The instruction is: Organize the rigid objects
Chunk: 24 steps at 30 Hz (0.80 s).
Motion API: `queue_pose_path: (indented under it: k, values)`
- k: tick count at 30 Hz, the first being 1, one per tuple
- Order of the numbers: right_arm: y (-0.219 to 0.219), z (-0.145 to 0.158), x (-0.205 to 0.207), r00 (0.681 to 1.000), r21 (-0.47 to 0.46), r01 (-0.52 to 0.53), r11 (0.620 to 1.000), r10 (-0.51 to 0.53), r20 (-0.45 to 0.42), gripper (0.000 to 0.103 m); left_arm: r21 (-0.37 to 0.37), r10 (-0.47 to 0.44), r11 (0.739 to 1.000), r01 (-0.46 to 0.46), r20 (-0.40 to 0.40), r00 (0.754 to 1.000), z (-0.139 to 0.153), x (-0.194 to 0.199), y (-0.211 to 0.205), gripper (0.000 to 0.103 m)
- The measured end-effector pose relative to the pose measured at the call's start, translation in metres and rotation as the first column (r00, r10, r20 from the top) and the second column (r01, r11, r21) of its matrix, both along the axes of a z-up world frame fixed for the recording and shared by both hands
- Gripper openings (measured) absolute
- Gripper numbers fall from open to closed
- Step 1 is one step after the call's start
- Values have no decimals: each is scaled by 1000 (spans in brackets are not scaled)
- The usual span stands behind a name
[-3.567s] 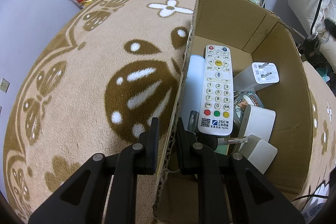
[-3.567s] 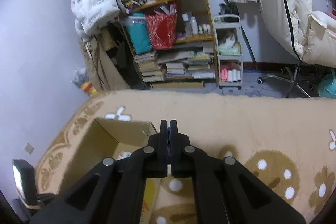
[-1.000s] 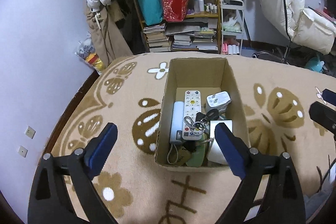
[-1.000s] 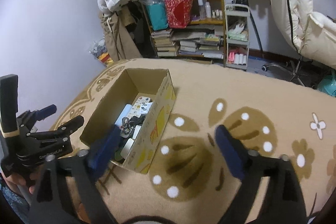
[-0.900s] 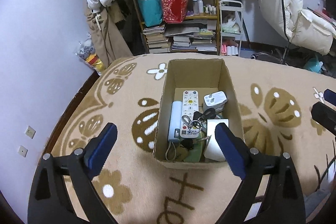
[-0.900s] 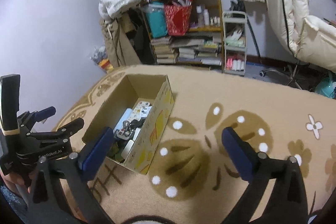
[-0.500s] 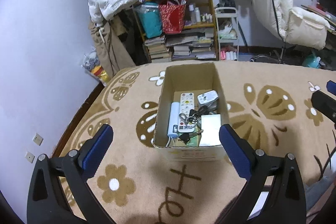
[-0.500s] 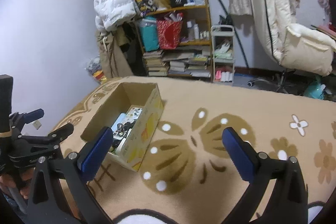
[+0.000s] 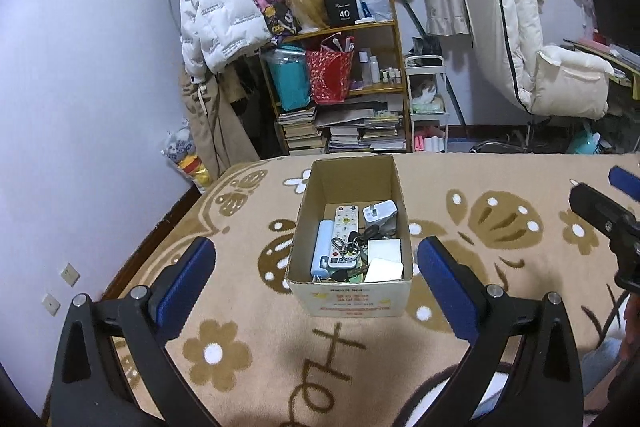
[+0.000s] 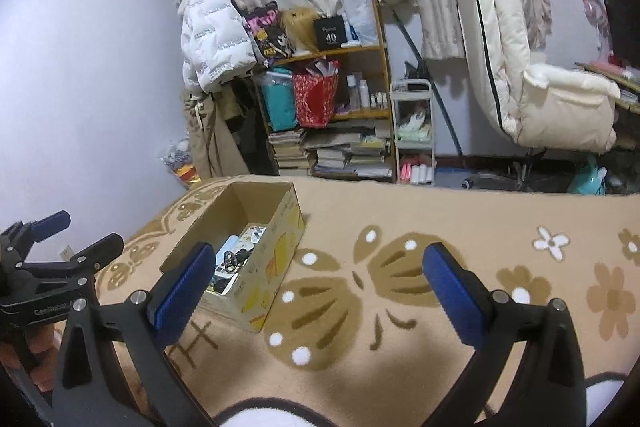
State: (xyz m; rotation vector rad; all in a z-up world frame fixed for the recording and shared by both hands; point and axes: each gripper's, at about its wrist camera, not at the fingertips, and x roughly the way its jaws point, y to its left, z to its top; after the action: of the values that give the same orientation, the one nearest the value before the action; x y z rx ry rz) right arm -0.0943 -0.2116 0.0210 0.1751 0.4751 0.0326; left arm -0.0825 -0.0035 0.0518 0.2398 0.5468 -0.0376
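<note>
An open cardboard box [image 9: 352,303] stands on the beige patterned blanket [image 9: 248,323]. In it lie a white remote [image 9: 342,231], a light blue cylinder [image 9: 320,254], a white charger [image 9: 380,211], keys [image 9: 352,246] and white blocks [image 9: 385,259]. My left gripper [image 9: 316,279] is wide open and empty, held back from the box's near end. My right gripper [image 10: 320,287] is wide open and empty, to the right of the box [image 10: 256,267]. Each gripper shows at the edge of the other's view.
A cluttered shelf with books and bags [image 9: 340,87] stands beyond the bed's far edge. A white jacket [image 9: 216,19] hangs at the left, a cream chair [image 9: 560,83] at the right. A small white cart [image 10: 414,131] stands beside the shelf.
Both grippers have opened wide and pulled up and back from the box. The left one let go of the box wall it pinched. The box now looks smaller and farther.
</note>
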Motion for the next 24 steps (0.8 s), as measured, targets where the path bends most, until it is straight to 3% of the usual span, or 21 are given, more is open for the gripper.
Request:
queue_pose_path:
  k: [4,24]
  values:
    - [6,-3,-4,1000,-17,7,1000,-7,14,103,-8,1,1000,0,25,1000,-2,-3,0,100]
    - [11,-23,-3,1000,-11,-5,1000,5,-17,103,-49,26,998,-28,-55,998,-25,12,14,101]
